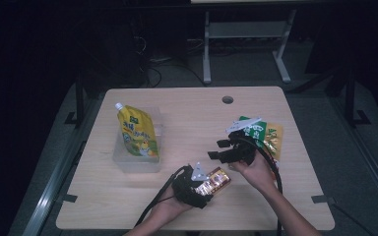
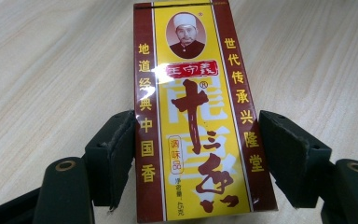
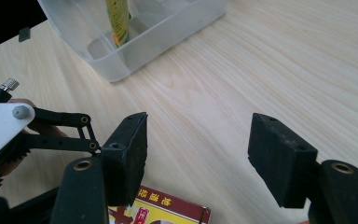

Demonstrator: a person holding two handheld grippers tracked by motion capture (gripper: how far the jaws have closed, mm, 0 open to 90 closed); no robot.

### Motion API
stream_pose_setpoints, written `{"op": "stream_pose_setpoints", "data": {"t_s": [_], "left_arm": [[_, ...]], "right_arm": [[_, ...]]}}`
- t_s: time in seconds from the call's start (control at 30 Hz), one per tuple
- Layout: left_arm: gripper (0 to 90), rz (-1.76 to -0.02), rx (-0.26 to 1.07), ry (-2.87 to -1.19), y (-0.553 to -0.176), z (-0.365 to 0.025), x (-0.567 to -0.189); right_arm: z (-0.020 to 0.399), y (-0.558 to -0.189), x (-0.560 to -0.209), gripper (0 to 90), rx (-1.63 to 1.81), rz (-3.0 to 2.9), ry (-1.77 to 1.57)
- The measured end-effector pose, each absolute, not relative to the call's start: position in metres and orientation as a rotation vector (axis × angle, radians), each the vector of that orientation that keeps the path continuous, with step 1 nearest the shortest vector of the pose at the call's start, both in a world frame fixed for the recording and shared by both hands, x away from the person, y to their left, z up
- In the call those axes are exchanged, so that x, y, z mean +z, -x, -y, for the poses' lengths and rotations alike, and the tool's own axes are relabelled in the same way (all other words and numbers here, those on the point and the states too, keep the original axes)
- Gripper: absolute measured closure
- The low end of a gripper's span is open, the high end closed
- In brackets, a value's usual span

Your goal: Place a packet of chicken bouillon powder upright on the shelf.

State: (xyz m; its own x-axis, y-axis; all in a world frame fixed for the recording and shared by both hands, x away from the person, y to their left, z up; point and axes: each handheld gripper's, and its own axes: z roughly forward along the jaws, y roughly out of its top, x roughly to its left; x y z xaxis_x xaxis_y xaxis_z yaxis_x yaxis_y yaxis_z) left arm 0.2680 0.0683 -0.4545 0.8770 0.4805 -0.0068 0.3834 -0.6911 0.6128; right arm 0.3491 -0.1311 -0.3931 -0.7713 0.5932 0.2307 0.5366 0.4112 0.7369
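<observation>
A red and yellow spice box (image 2: 198, 70) with Chinese lettering lies lengthwise between the jaws of my left gripper (image 2: 198, 140), whose pads press on both of its long sides. From above, that box (image 1: 217, 180) sticks out of the left gripper (image 1: 204, 187) near the table's front edge. Just behind it, my right gripper (image 1: 217, 150) is open and empty, pointing left. Its jaws (image 3: 198, 154) stand wide apart over bare wood, with one end of the box (image 3: 163, 210) below them.
A clear plastic tub (image 1: 137, 156) at the left holds a yellow spouted pouch (image 1: 137, 133); the tub (image 3: 135, 37) also shows ahead of the right gripper. Green and yellow snack packets (image 1: 266, 132) lie behind the right hand. A cable hole (image 1: 227, 100) is near the far edge.
</observation>
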Motion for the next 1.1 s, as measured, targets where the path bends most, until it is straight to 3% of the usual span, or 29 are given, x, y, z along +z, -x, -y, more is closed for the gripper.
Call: {"op": "stream_pose_setpoints", "data": {"t_s": [0.7, 1.1], "left_arm": [[32.5, -0.655, 0.254, -2.384, -0.269, -0.074, -0.457], [29.9, -0.654, 0.250, -2.398, -0.270, -0.074, -0.458]], "right_arm": [[0.142, -0.349, -0.406, 33.5, 1.297, -2.595, -1.144], [0.142, -0.350, -0.407, 33.2, 1.291, -2.592, -1.175]]}}
